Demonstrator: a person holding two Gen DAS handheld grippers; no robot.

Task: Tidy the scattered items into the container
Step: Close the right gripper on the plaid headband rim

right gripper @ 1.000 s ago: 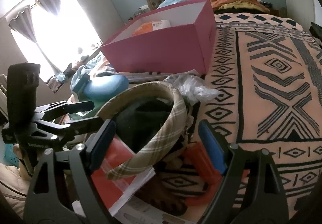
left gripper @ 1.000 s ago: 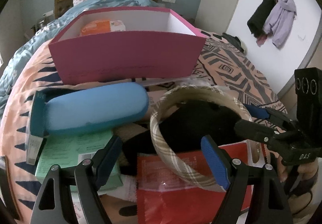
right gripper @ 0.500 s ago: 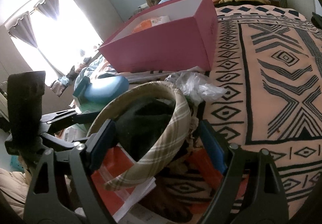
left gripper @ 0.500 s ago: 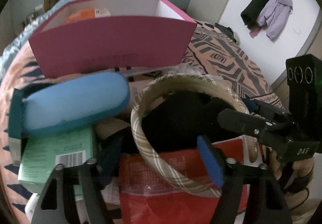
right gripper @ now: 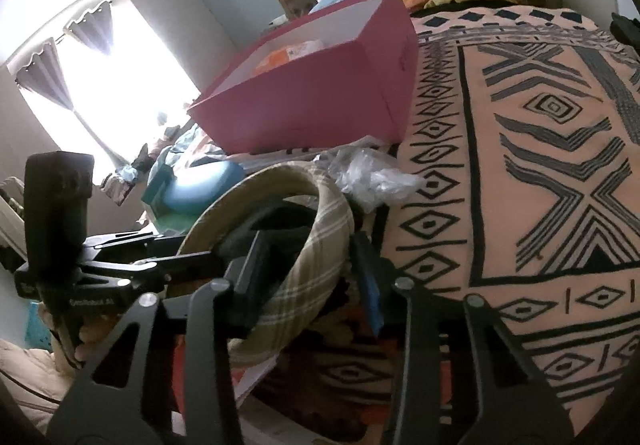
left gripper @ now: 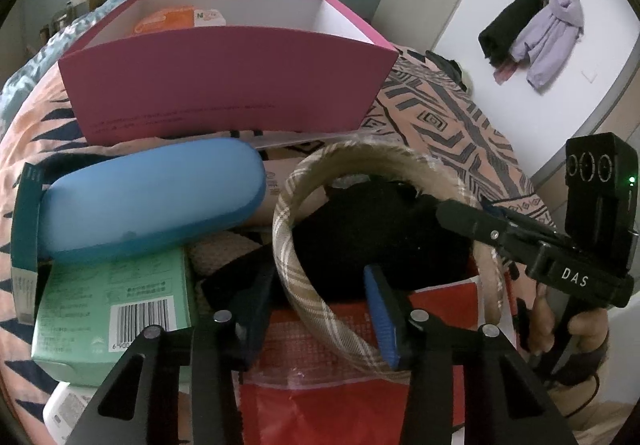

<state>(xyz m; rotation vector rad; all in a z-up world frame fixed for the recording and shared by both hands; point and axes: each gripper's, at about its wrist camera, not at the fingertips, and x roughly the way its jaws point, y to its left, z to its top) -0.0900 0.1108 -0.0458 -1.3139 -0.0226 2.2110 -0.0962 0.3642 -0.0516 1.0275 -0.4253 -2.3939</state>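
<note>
Both grippers' jaws have just been closing on the plaid headband, one at each side of its arc; a second ago they stood wide around it. Left wrist view: left gripper (left gripper: 320, 309) straddles the near left limb of the plaid headband (left gripper: 320, 309), pads close against the band, though firm contact I cannot confirm. Headband lies over a black garment (left gripper: 380, 229) and a red packet (left gripper: 340, 397), beside a blue glasses case (left gripper: 152, 201) and a green carton (left gripper: 112, 305). Pink box (left gripper: 228, 81), the container, stands beyond the pile, well apart, with an orange pack inside. Right wrist view: right gripper (right gripper: 316, 285) has the band's other limb between its jaws; it looks gripped. Risk: the springy band could twist or pop from one grip if the two hands lift unevenly, and the black garment may snag and drag along. Surface: a bed with a peach blanket (right gripper: 520, 165) in black geometric print, soft and uneven. Room: wooden headboard, bright curtained window, coats hung on a white door.
</note>
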